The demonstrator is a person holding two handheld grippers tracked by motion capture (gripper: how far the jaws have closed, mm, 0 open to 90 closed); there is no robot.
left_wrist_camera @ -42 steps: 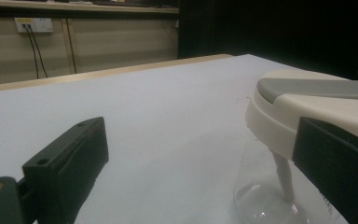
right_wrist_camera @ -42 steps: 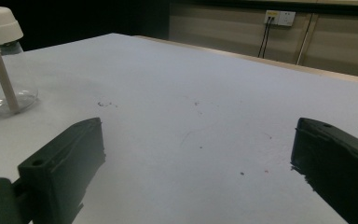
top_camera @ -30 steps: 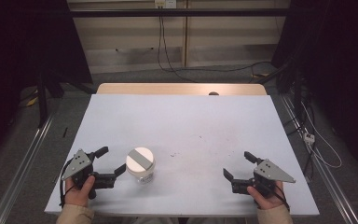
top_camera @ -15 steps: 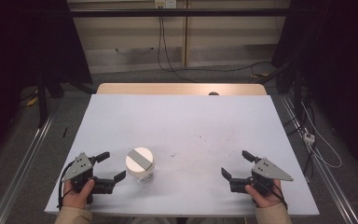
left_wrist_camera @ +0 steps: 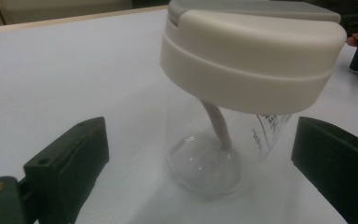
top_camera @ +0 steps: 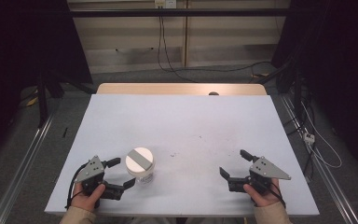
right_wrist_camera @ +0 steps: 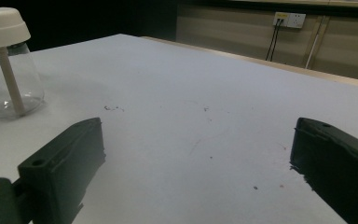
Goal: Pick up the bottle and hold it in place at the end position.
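A clear jar (top_camera: 140, 165) with a white lid crossed by a grey stripe stands upright near the front left of the white table (top_camera: 182, 116). My left gripper (top_camera: 122, 172) is open just left of it, its tips reaching beside the jar's near side. In the left gripper view the jar (left_wrist_camera: 242, 88) fills the gap ahead of my open left gripper (left_wrist_camera: 198, 154), untouched, with a pale straw (left_wrist_camera: 219, 128) inside. My right gripper (top_camera: 233, 162) stands open near the front right, nothing between its jaws. From the right gripper view the jar (right_wrist_camera: 7, 65) stands far left of my right gripper (right_wrist_camera: 196, 140).
Dark specks (top_camera: 200, 149) mark the middle of the table. A wooden strip (top_camera: 182, 88) runs along the far edge with a small dark object (top_camera: 213, 94) on it. Cables and metal rails lie on the floor around the table.
My left gripper has crept a little right and toward the front edge, its tips closer to the jar. The right gripper shifted slightly left. The jar has not moved.
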